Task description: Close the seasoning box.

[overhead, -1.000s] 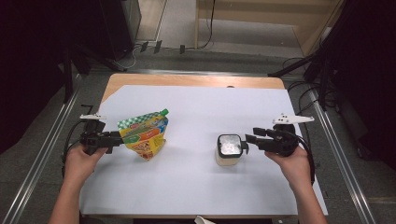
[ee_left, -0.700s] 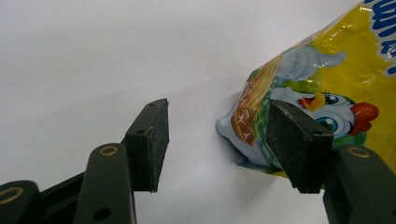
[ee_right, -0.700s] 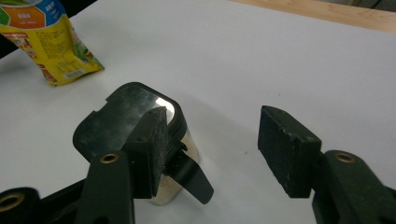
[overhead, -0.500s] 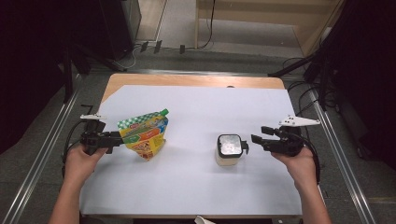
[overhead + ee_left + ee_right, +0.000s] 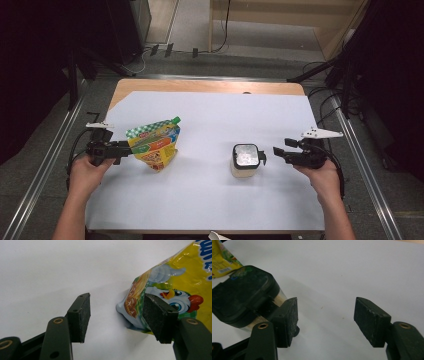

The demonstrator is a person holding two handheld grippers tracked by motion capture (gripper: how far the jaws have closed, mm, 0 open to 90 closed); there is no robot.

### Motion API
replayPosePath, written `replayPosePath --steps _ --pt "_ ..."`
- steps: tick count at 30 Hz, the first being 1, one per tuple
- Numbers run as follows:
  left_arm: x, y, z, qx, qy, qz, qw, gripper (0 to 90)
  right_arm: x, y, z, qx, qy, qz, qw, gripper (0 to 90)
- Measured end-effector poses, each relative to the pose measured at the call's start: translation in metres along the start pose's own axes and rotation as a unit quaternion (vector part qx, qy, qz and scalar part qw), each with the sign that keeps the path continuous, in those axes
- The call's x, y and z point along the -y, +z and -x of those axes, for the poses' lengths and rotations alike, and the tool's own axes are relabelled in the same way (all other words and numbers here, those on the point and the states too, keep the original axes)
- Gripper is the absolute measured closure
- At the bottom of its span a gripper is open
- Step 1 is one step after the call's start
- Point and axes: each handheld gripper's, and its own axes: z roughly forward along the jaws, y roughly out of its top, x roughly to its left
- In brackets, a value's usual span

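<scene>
On the counter, our left gripper stood with jaws open around the pouch corner; our right gripper, its jaws just opening and empty, was at 3 o'clock of the jar, apparently after release.

Snack pouch: yellow, green checkered top, standing tilted near desk's left edge. Jar: clear, black square lid, upright, right of centre.

We see a white-covered wooden table, grey floor with cables at upper centre, dark sides.
</scene>
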Motion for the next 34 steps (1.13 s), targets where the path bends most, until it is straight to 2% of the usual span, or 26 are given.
replayPosePath --steps 7,18,34 --pt "0.000 0.000 0.000 -0.001 0.000 -0.001 1.0000 40.6 0.009 0.008 0.009 0.008 0.020 -0.006 0.9997 33.8" --pt "0.000 0.001 0.000 0.000 0.000 0.000 1.0000 40.5 0.011 0.017 0.005 0.014 0.003 -0.017 0.9998 32.1" --pt "0.000 0.001 -0.002 0.000 -0.003 -0.003 1.0000 40.2 0.012 0.018 0.005 0.024 -0.001 -0.020 0.9995 30.3"
